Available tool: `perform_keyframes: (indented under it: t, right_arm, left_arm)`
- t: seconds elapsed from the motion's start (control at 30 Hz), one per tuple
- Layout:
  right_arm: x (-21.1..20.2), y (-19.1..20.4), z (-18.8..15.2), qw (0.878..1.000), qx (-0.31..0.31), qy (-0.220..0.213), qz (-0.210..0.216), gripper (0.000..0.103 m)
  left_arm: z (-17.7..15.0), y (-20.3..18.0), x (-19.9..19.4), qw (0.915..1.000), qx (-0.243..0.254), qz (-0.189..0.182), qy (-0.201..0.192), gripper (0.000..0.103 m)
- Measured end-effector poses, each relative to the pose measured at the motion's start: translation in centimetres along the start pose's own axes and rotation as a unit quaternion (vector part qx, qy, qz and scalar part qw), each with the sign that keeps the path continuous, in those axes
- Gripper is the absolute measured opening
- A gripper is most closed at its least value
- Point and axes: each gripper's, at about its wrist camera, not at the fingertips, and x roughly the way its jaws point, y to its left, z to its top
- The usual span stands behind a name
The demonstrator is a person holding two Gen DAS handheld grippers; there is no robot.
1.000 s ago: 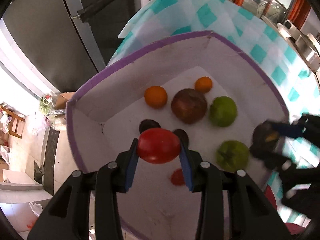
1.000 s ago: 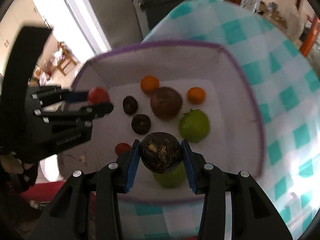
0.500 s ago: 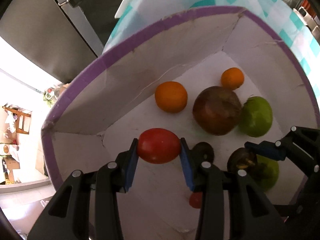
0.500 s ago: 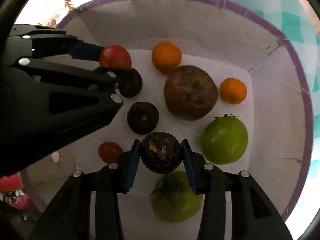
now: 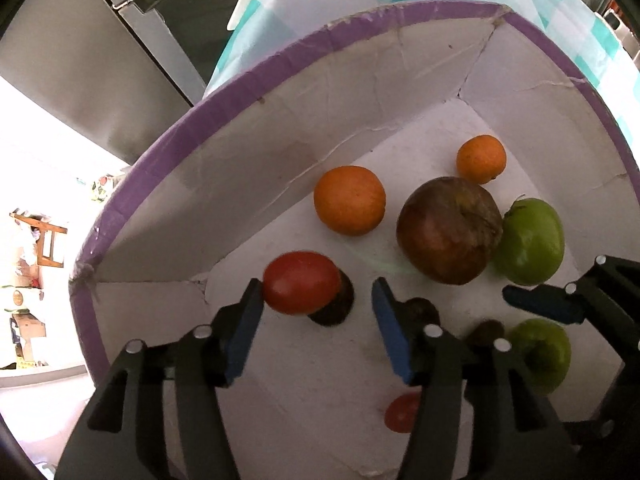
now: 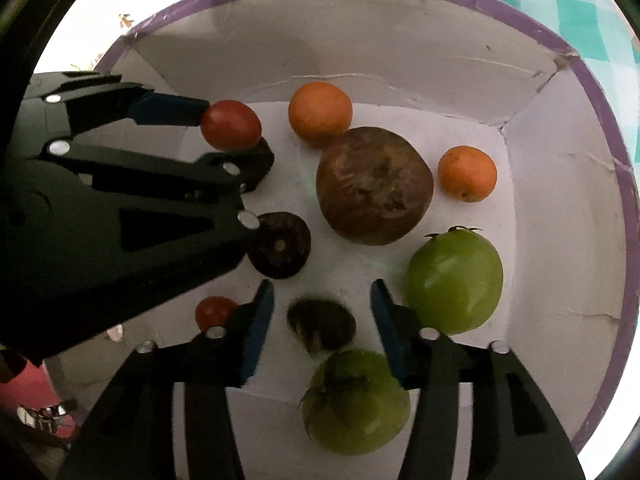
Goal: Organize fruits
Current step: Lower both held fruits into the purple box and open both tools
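My left gripper (image 5: 318, 312) hides a good deal from its own camera: the small red tomato (image 5: 402, 413) near the box's front is half behind its right finger, and a dark fruit (image 5: 420, 309) shows only as a sliver above that finger. Its jaws are opening; the red tomato (image 5: 301, 282) touches the left pad, with a clear gap to the right one. That tomato covers most of another dark fruit (image 5: 340, 307) just behind it, so I cannot tell whether it rests on the floor or on that fruit.

The right wrist camera fills some of this in. It shows the left gripper from the side, and the dark fruit (image 6: 280, 245) with its pale stem dot largely uncovered. My right gripper (image 6: 322, 314) is opening too; the dark round fruit (image 6: 322, 328) lies blurred between the pads, clear of both. The near green tomato (image 6: 356, 400) is partly behind the right finger.

All the fruit sits inside the white box (image 5: 224, 168) with the purple rim: two oranges (image 6: 320, 110), a large brown fruit (image 6: 374, 186) and a second green tomato (image 6: 454, 282) towards the back. The checked cloth (image 5: 580, 36) is cut off at the frame edges.
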Motion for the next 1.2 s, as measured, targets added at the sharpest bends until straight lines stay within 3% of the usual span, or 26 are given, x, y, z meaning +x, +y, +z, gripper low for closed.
perform_keyframes:
  t: [0.37, 0.57, 0.67, 0.87, 0.97, 1.1, 1.13, 1.2]
  right_arm:
    - [-1.1, -0.6, -0.3, 1.000, 0.020, -0.014, -0.001, 0.073]
    - [-2.7, -2.1, -1.5, 0.998, 0.061, -0.030, -0.006, 0.083]
    - [-3.9, -2.9, -1.9, 0.995, 0.084, -0.048, -0.014, 0.086]
    - [-6.2, -3.9, -2.2, 0.989, 0.116, -0.086, -0.034, 0.087]
    - [-7.3, -3.7, -2.3, 0.985, 0.131, -0.103, -0.051, 0.087]
    - [-8.6, -3.7, -2.5, 0.980, 0.148, -0.111, -0.080, 0.087]
    - [-8.8, -3.8, -2.9, 0.978, 0.151, -0.111, -0.087, 0.087]
    - [-8.9, -3.8, -2.6, 0.977, 0.154, -0.114, -0.092, 0.087]
  left_arm:
    - [-0.3, 0.6, -1.0, 0.9993, -0.010, -0.034, -0.014, 0.075]
    - [-1.7, -0.4, -2.6, 0.9960, -0.011, -0.081, -0.036, 0.100]
    - [-2.5, -0.4, -3.5, 0.9946, -0.008, -0.080, -0.066, 0.101]
    - [-4.1, -0.2, -7.3, 0.9897, -0.003, -0.042, -0.137, 0.101]
    - [-3.9, 0.3, -9.8, 0.9825, -0.019, 0.007, -0.185, 0.101]
    - [-4.2, 0.8, -12.5, 0.9722, -0.033, 0.095, -0.212, 0.101]
    - [-4.3, 0.9, -13.0, 0.9712, -0.035, 0.102, -0.213, 0.101]
    - [-4.4, 1.2, -13.6, 0.9753, -0.037, 0.067, -0.207, 0.101]
